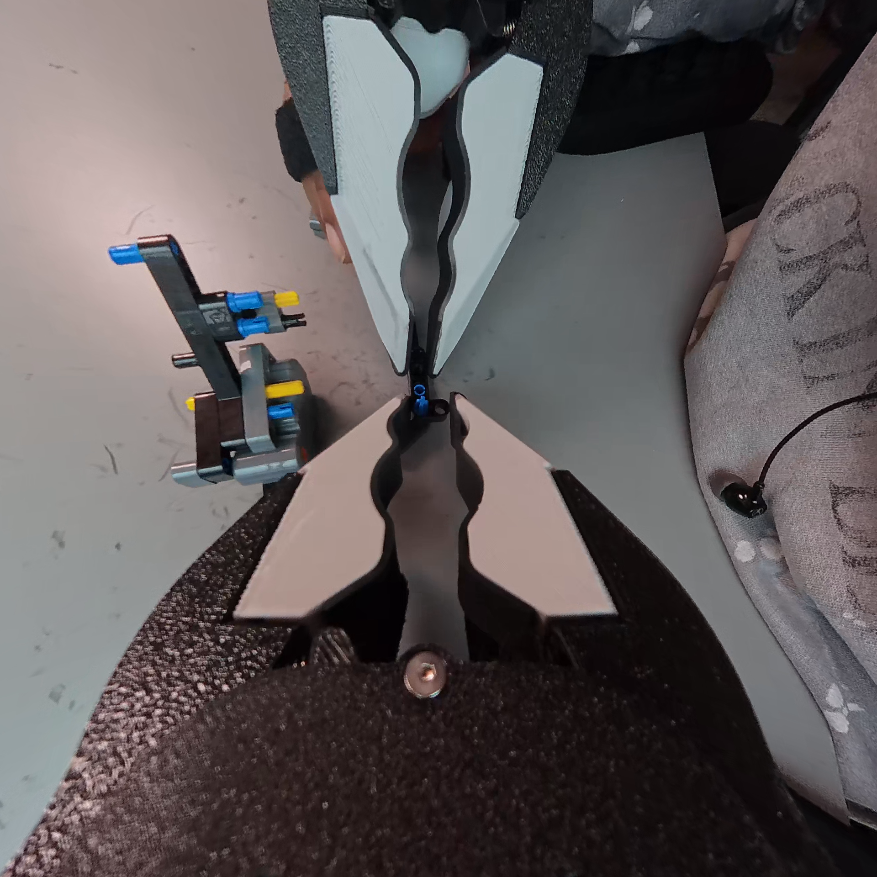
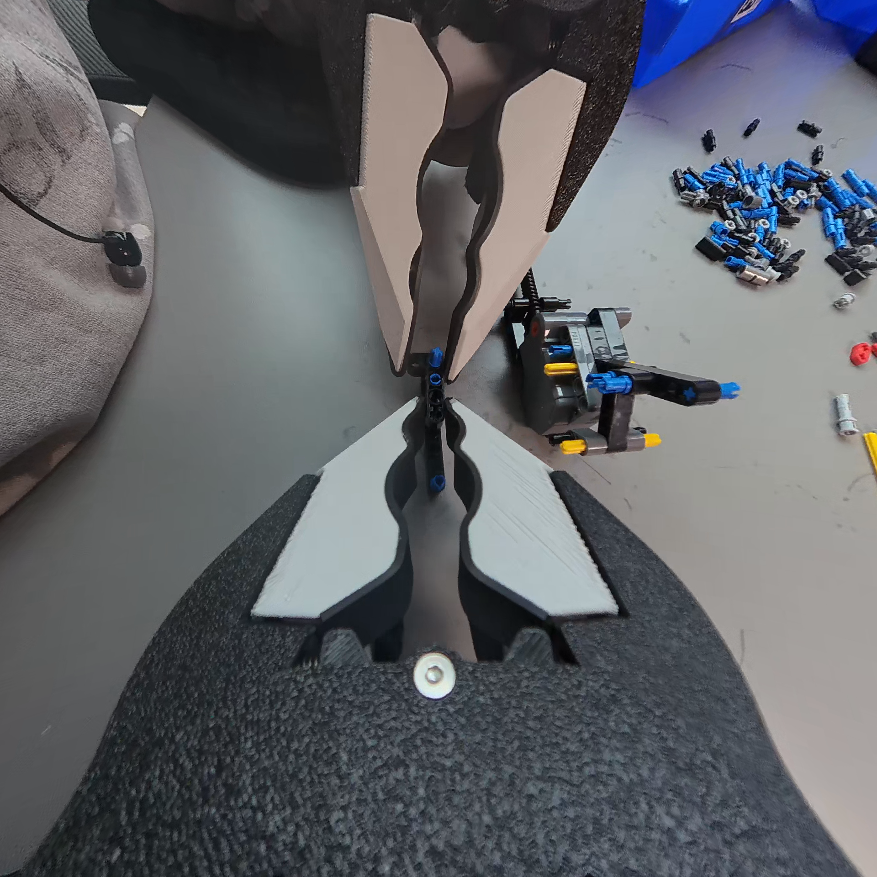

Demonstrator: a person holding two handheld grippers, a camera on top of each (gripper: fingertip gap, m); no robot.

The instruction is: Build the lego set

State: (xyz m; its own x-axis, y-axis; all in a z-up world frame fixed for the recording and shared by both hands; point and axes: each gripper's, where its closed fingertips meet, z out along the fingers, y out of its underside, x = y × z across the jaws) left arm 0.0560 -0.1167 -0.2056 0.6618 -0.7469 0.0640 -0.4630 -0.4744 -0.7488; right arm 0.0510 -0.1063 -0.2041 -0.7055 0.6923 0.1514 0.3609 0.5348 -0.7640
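A thin black Technic beam (image 2: 435, 427) with blue pins (image 2: 437, 482) in it is held in the air between both grippers, which meet tip to tip. My right gripper (image 2: 434, 402) is shut on the beam's middle; it also shows at the top of the left wrist view (image 1: 420, 375). My left gripper (image 1: 428, 398) is shut on the beam's (image 1: 419, 368) other end, where a blue pin (image 1: 419, 402) sticks out; it also shows at the top of the right wrist view (image 2: 427, 375). A half-built grey and black assembly (image 1: 237, 379) with blue and yellow pins lies on the table (image 2: 593, 375).
A pile of loose blue, black and grey pins (image 2: 778, 213) lies at the far right, with a blue bag (image 2: 712, 33) behind it. A red piece (image 2: 861, 353), a grey pin (image 2: 844, 413) and a yellow axle (image 2: 871, 451) lie nearby. A person's grey garment (image 1: 807, 379) with a black cable (image 1: 740, 498) borders the table. The tips of both grippers are at nearly the same place. Both grippers' tips are roughly 25 cm from the yellow axle (image 2: 871, 451).
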